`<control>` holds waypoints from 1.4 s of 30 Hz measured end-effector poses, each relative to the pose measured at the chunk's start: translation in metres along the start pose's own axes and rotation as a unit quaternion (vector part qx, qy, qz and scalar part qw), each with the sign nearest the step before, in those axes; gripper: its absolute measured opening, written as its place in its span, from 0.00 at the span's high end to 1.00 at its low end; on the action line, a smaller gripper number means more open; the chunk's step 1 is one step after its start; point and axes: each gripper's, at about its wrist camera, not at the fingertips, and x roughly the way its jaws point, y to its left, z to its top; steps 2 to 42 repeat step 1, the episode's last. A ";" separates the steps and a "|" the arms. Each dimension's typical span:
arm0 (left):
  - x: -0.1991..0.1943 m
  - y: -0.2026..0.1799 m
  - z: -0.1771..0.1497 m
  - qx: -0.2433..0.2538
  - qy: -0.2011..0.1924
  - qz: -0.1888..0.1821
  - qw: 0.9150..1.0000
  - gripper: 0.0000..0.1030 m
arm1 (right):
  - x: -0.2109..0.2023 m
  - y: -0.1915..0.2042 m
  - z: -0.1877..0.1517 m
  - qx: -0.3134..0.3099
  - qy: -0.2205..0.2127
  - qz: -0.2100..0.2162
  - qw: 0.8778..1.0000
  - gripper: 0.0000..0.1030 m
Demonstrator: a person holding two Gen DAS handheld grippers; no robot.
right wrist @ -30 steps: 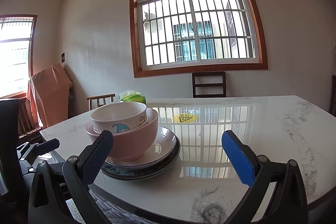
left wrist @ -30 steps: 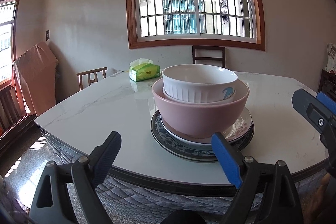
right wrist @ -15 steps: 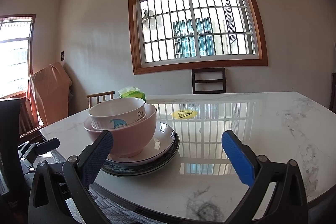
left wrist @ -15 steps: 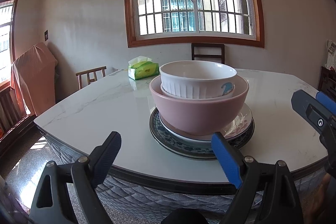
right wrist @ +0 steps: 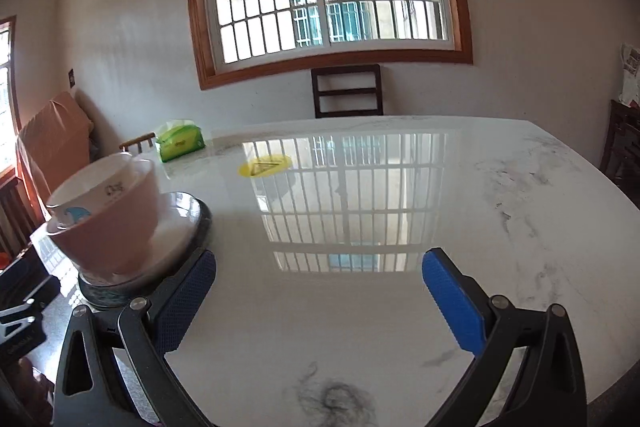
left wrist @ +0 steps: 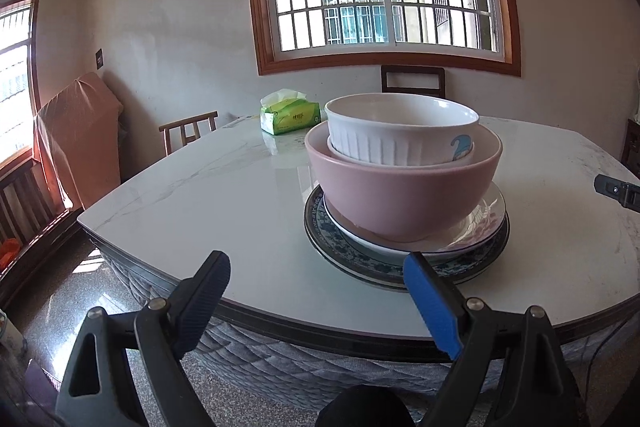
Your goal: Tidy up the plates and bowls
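A white ribbed bowl (left wrist: 400, 135) sits inside a pink bowl (left wrist: 404, 195). The pink bowl stands on a white plate (left wrist: 486, 223), which lies on a blue-patterned plate (left wrist: 344, 251) on the marble table (left wrist: 224, 195). My left gripper (left wrist: 316, 291) is open and empty, just before the table's near edge, in front of the stack. My right gripper (right wrist: 320, 287) is open and empty, low over the table. The stack (right wrist: 108, 219) is blurred at its left, beside the left finger.
A green tissue pack (left wrist: 290, 117) lies at the table's far side. A yellow sticker (right wrist: 264, 165) is on the tabletop. Wooden chairs (right wrist: 346, 91) stand behind the table. A dark hair clump (right wrist: 336, 399) lies near the front edge. The right gripper's tip (left wrist: 618, 191) shows at right.
My right gripper has swung right and forward over the table, so the stack now sits at the far left of its view. My left gripper has shifted slightly; the stack has not moved.
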 end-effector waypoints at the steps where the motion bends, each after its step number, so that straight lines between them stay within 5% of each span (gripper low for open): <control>1: 0.001 0.002 0.000 -0.005 0.008 -0.001 1.000 0.12 | 0.011 -0.021 0.004 0.008 0.019 -0.019 1.000 0.00; 42: 0.001 0.002 0.000 -0.005 0.008 -0.001 1.000 0.12 | 0.011 -0.021 0.004 0.008 0.019 -0.019 1.000 0.00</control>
